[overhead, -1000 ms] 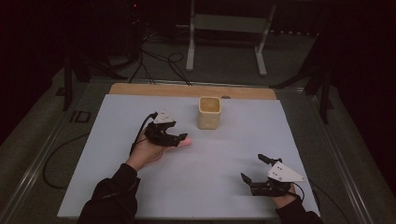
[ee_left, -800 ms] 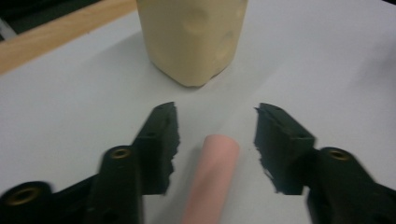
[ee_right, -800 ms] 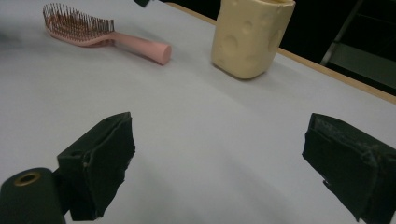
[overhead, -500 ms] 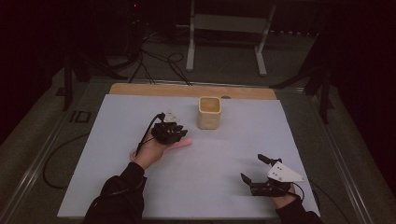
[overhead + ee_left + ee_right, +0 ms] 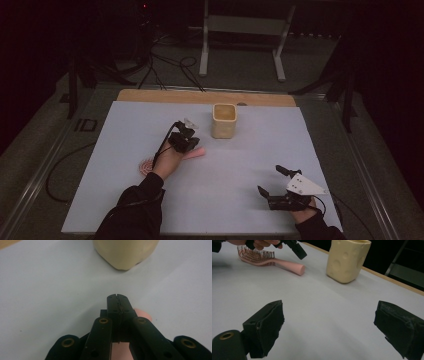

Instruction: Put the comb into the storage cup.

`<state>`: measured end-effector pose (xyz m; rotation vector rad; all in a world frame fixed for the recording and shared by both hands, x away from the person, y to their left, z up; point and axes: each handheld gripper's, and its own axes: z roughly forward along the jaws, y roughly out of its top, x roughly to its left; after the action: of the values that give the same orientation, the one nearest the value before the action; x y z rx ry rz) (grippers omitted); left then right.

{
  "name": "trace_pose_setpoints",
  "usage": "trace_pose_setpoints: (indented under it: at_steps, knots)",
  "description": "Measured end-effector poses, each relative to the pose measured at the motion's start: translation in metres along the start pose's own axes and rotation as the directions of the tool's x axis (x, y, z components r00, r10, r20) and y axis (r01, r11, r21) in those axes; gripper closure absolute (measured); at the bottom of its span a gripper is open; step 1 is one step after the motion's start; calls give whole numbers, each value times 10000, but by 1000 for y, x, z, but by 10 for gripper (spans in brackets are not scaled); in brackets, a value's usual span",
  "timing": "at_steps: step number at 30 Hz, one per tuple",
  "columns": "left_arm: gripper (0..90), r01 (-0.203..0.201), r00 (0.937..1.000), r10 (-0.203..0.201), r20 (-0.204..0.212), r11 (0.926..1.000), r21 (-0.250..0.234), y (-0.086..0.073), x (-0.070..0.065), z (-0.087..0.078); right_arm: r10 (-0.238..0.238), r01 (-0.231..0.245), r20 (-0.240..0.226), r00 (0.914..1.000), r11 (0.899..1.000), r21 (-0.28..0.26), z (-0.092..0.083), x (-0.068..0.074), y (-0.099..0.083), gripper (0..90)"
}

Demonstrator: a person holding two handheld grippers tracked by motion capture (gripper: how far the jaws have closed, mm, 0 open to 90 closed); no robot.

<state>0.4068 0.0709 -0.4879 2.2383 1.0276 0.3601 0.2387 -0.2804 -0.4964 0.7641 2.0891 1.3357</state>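
A pink hairbrush [image 5: 196, 153] lies on the white table, bristles up in the right gripper view [image 5: 269, 261]. My left gripper [image 5: 191, 145] hovers just above its handle. Its jaws have just been closing and now stand pressed together [image 5: 117, 298] with nothing between them; the handle's pink end shows beneath and beside them. The right gripper view catches the left gripper [image 5: 295, 248] just over the handle. A cream cup with dimpled sides [image 5: 223, 121] [image 5: 126, 252] [image 5: 347, 260] stands upright just beyond. My right gripper [image 5: 270, 180] [image 5: 332, 325] is open near the front right edge, empty.
The white tabletop [image 5: 250, 160] has a wooden strip [image 5: 200, 96] along its far edge. A metal stand [image 5: 240, 30] and cables [image 5: 170, 65] sit on the dark floor behind. A cable [image 5: 60, 170] trails off the table's left side.
The left gripper's jaws went from apart to together while the hand sank slightly over the brush handle. The forearm shifted, uncovering the brush head. The right gripper stayed put.
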Motion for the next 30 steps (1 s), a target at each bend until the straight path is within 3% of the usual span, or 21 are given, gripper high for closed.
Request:
trace_pose_setpoints:
  at_steps: [6,19,30]
  knots:
    - [900,114,9999,-109,-121,9991,414,1,-2,7,14,-14,-15,10000,10000,-2,0,0,0,85]
    - [900,230,9997,-228,-38,9975,667,0,-4,11,38,-38,-49,10000,10000,-41,0,-1,0,85]
    - [900,28,9996,-54,288,9960,895,-4,-21,10,0,-1,-32,10000,10000,-59,-1,-1,0,85]
